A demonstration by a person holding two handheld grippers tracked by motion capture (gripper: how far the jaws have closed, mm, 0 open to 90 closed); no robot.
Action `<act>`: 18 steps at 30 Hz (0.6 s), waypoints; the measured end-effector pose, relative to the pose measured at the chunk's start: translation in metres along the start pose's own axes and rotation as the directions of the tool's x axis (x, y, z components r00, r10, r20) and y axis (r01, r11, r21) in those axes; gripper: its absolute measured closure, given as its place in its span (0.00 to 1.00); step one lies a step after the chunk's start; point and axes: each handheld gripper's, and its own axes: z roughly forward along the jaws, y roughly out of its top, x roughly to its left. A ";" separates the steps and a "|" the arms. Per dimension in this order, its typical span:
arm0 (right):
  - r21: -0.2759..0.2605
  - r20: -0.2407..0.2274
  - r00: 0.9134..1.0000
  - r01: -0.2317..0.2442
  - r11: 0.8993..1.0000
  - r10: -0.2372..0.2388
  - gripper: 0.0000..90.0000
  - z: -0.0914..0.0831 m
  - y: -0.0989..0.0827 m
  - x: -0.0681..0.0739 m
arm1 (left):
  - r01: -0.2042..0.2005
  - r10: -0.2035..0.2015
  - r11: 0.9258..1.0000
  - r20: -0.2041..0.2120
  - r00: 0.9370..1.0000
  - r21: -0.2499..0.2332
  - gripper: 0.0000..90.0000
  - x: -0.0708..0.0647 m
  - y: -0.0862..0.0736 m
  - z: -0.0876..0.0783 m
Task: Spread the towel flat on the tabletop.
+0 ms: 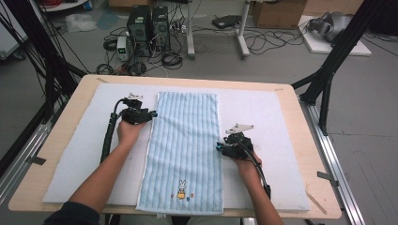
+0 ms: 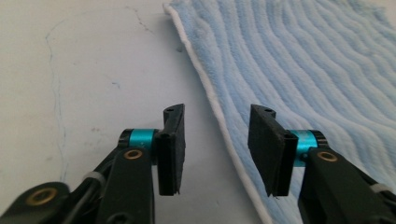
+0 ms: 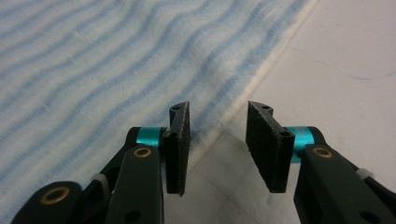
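While both tools flank it, towel (image 1: 184,150) lies lengthwise front-to-back.

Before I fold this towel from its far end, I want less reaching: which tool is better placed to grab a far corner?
Left. The left tool sits open near the towel's far-left corner; the right tool is beside mid-length.

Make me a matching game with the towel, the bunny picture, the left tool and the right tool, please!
Things:
1. towel
2. bunny picture
3. left tool
4. right tool

Places or states:
A. open at the towel's right edge
B. on the towel's near end
C. lying flat on the white mat
D. open at the towel's left edge, near the far end

Pairs: 1-C, 2-B, 3-D, 4-A
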 end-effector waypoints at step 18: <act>-0.052 -0.048 0.997 -0.066 0.996 0.064 0.56 -0.018 -0.012 0.015 | -0.229 0.227 0.971 0.036 0.973 0.068 0.97 -0.043 -0.048 -0.033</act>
